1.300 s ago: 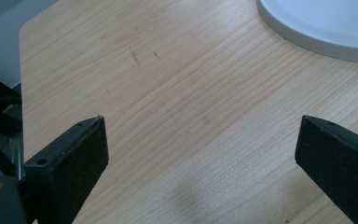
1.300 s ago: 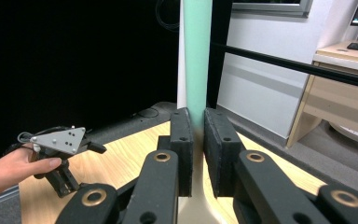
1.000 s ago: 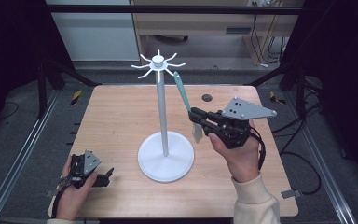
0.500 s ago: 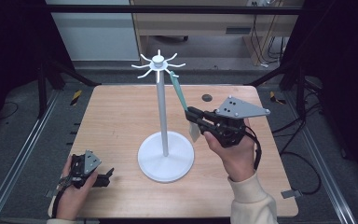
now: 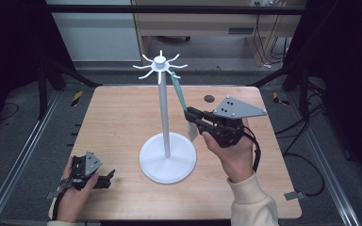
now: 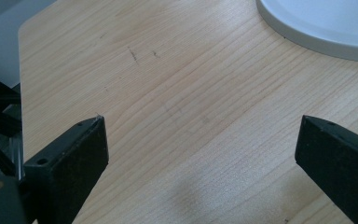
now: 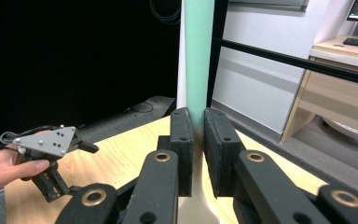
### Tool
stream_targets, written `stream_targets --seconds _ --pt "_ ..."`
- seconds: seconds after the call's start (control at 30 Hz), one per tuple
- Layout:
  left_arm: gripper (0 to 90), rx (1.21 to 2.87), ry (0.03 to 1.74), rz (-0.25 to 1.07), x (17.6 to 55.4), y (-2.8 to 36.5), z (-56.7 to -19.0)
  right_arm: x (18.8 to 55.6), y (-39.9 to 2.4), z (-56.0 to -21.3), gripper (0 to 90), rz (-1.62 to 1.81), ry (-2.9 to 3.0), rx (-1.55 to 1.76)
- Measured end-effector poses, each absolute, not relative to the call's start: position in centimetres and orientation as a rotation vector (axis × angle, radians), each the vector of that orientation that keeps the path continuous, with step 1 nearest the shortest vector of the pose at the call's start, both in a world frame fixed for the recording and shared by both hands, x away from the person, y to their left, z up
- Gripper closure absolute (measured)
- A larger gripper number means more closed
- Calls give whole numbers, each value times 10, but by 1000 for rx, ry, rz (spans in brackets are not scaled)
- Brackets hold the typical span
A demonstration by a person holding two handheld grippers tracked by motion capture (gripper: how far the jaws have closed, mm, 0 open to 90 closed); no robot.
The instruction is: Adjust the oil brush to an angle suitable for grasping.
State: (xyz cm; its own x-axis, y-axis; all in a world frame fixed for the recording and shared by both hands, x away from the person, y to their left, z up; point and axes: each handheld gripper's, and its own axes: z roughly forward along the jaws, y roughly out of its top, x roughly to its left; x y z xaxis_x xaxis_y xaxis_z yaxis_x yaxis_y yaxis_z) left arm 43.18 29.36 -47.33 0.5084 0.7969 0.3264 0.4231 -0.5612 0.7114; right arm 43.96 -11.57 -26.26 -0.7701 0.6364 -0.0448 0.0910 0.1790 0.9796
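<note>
The stand (image 5: 166, 160) is mid-table (image 5: 122, 117), left tongs (image 5: 109, 176) left, right tongs (image 5: 192, 114) right

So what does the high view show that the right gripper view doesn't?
High view: the whole white stand, its round base, pole and hooked top, with the green-handled utensil slanting up toward a hook, and a small dark disc. Right gripper view: up close, the right gripper with its jaws shut on the green handle, plus a desk behind. Both: the wooden table and the left gripper resting low in the person's hand.

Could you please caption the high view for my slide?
Right gripper lifts a green-handled utensil toward the white hook stand.
</note>
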Motion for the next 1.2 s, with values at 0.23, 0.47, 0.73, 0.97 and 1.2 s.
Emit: stream_targets --seconds 0.23,0.47,0.73,0.97,1.2 --pt "21 2196 995 876 432 294 -474 441 -111 -265 823 1604 2005 688" --pt "21 2195 994 876 432 293 -474 444 -105 -266 822 1573 1986 693" --pt "21 2197 996 875 432 294 -474 447 -105 -267 818 1581 1988 694" --pt "21 2198 994 873 432 293 -474 446 -105 -266 703 1586 1976 696" --pt "21 2198 994 868 432 294 -474 445 -109 -267 558 1552 1956 730"
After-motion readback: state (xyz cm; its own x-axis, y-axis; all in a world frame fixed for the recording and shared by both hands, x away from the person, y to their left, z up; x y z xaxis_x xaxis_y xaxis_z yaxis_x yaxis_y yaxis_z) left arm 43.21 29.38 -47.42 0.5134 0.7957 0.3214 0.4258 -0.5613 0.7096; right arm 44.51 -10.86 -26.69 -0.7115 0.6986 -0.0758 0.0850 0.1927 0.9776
